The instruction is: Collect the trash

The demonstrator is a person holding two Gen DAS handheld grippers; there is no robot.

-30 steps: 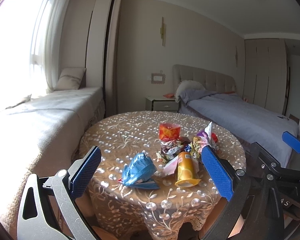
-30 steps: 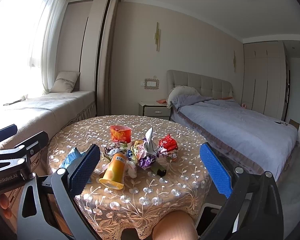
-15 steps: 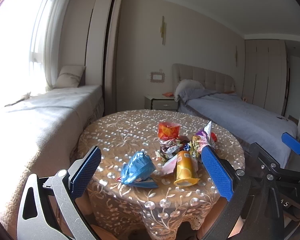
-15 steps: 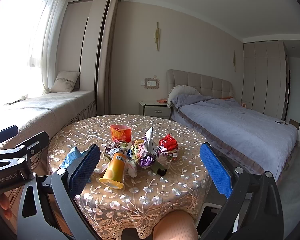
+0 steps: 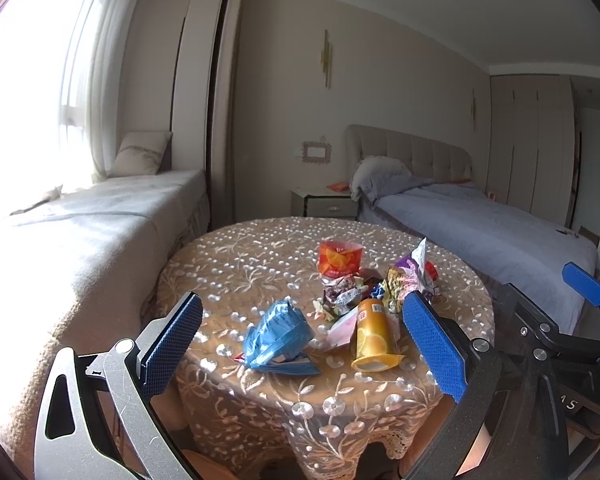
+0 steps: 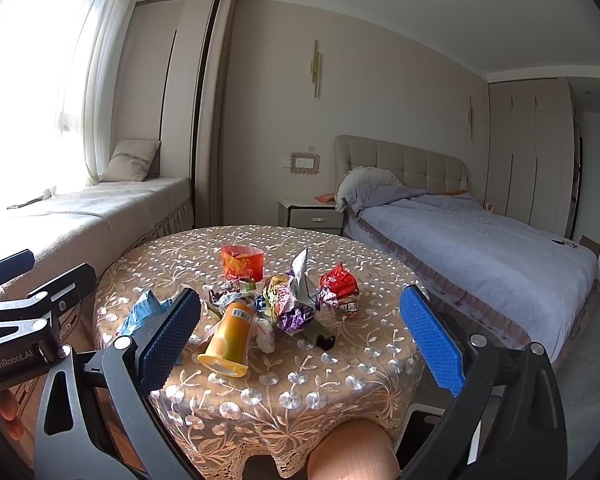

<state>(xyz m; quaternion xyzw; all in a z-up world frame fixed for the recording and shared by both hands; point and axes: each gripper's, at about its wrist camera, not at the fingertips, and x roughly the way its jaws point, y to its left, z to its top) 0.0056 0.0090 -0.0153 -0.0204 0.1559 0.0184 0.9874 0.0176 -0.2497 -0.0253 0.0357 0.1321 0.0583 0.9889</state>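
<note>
A pile of trash lies on a round table with a lace cloth. It holds a crumpled blue bag, a yellow-orange bottle on its side, an orange cup-like wrapper, a red wrapper and mixed foil wrappers. My left gripper is open and empty, short of the table's near edge. My right gripper is open and empty, also short of the table.
A window seat with a cushion runs along the left. A bed with a grey cover stands at the right, a nightstand behind the table. A rounded tan object shows below the table's front edge.
Both views have shifted only slightly; the left view has drifted a little relative to the table. Both grippers stay open and the trash has not moved.
</note>
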